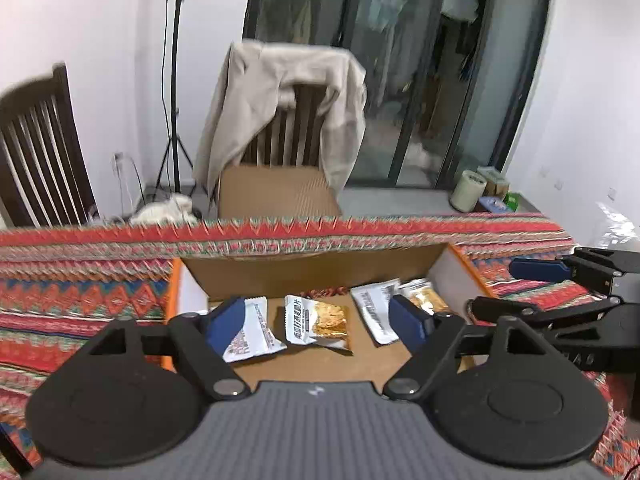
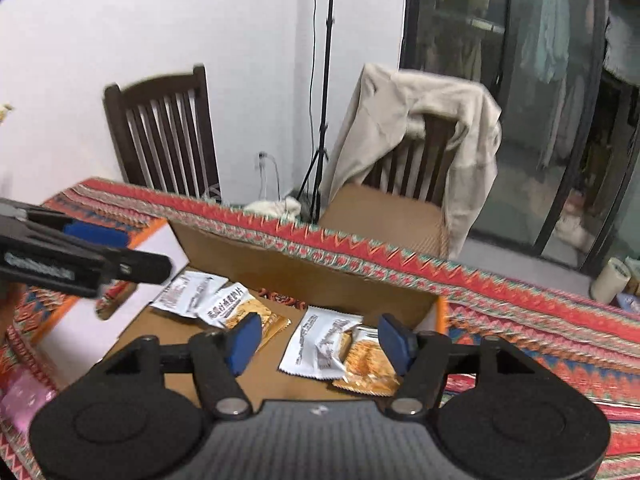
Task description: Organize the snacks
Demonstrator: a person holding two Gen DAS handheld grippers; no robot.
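Note:
An open cardboard box (image 1: 304, 268) with orange-edged flaps lies on the patterned tablecloth; it also shows in the right wrist view (image 2: 280, 276). Several white and gold snack packets lie on its floor: one at the left (image 1: 250, 336), one in the middle (image 1: 320, 322), two at the right (image 1: 380, 312). In the right wrist view two packets lie at the left (image 2: 224, 306) and two at the right (image 2: 340, 354). My left gripper (image 1: 320, 322) is open and empty above the box. My right gripper (image 2: 320, 342) is open and empty above the right packets; it shows at the right in the left wrist view (image 1: 560, 292).
The red patterned tablecloth (image 1: 80, 292) covers the table. Behind the far edge stand a chair draped with a beige garment (image 1: 288, 112), a cardboard sheet (image 1: 276, 192), a second dark chair (image 1: 36, 152) and a light stand (image 1: 174, 80). A pink item (image 2: 24, 396) lies at the left.

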